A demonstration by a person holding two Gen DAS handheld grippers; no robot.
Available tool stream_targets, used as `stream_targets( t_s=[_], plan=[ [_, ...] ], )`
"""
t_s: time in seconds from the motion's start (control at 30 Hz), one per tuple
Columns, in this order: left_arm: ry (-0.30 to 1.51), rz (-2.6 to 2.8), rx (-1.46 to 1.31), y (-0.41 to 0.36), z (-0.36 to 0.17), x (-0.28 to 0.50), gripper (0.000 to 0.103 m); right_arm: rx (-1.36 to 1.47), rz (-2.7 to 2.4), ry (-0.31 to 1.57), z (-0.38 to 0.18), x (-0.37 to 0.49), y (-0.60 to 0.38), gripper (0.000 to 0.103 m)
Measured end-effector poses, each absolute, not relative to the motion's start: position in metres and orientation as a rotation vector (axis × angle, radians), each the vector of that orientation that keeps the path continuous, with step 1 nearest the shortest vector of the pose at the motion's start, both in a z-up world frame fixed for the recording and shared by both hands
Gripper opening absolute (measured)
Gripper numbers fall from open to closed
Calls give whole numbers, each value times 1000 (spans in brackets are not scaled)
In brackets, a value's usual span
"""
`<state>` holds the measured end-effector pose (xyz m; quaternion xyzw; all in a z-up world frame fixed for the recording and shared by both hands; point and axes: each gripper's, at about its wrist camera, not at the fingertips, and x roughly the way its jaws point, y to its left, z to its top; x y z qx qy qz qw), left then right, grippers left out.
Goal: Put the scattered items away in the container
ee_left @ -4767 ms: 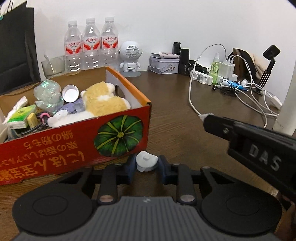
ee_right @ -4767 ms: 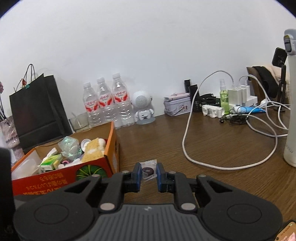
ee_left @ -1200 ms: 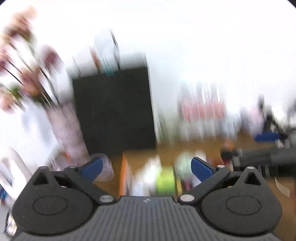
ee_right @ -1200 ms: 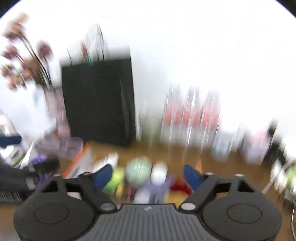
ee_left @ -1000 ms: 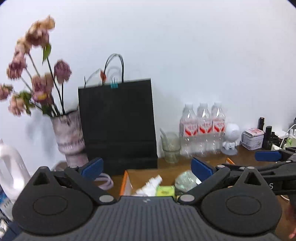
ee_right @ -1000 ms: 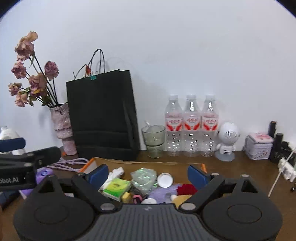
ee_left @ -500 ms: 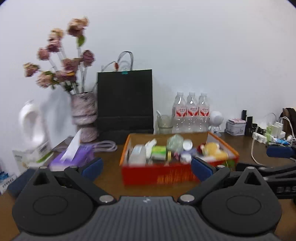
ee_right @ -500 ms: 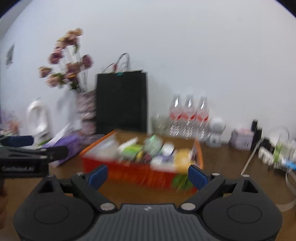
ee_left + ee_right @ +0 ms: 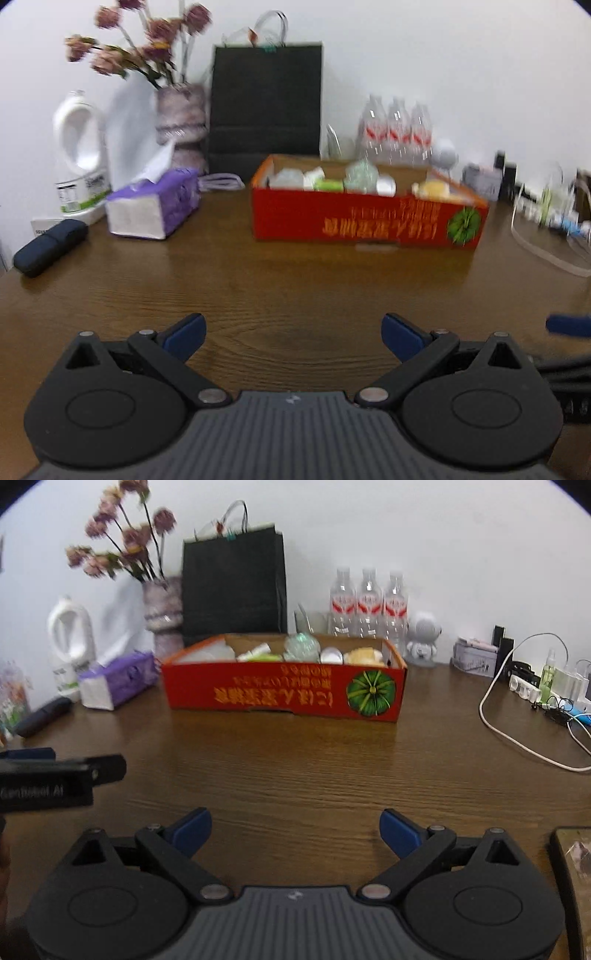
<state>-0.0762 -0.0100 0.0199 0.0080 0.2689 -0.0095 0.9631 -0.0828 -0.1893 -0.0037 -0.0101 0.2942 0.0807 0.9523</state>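
The red cardboard box (image 9: 354, 218) with a green pumpkin print stands on the brown table, well ahead of both grippers; it also shows in the right wrist view (image 9: 258, 694). It holds several small items, among them a yellow plush toy (image 9: 364, 656) and a round tin (image 9: 331, 655). My left gripper (image 9: 293, 338) is open and empty, low over the table near its front. My right gripper (image 9: 295, 830) is open and empty too. The left gripper's side shows at the left of the right wrist view (image 9: 59, 775).
A purple tissue pack (image 9: 155, 206), a black case (image 9: 50, 245) and a white jug (image 9: 79, 155) lie left. A vase, a black paper bag (image 9: 234, 585) and three water bottles (image 9: 367, 603) line the wall. White cables (image 9: 517, 731) and chargers lie right. A dark flat object (image 9: 572, 878) lies near right.
Both grippers, which were shut on small items 4.8 s ago, are open and empty. They have pulled back from over the box and dropped low over the table.
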Motion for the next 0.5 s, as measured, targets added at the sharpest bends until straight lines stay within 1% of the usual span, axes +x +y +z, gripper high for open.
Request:
stream_targets(
  t_s=[0.23,0.27,0.33,0.5],
  plan=[
    [632,1,13,-12,3,-53,103,12,139,685,-15,-50,-187,98],
    [648,-5,7,-11,1,-50,103,3,125,687,-16,-49,-186,99],
    [678,-6,4,-10,-2,-46,103,-21,112,702,-17,-45,-183,103],
    [697,5,5,-12,-4,-44,103,-19,109,704,-16,-39,-183,103]
  ],
)
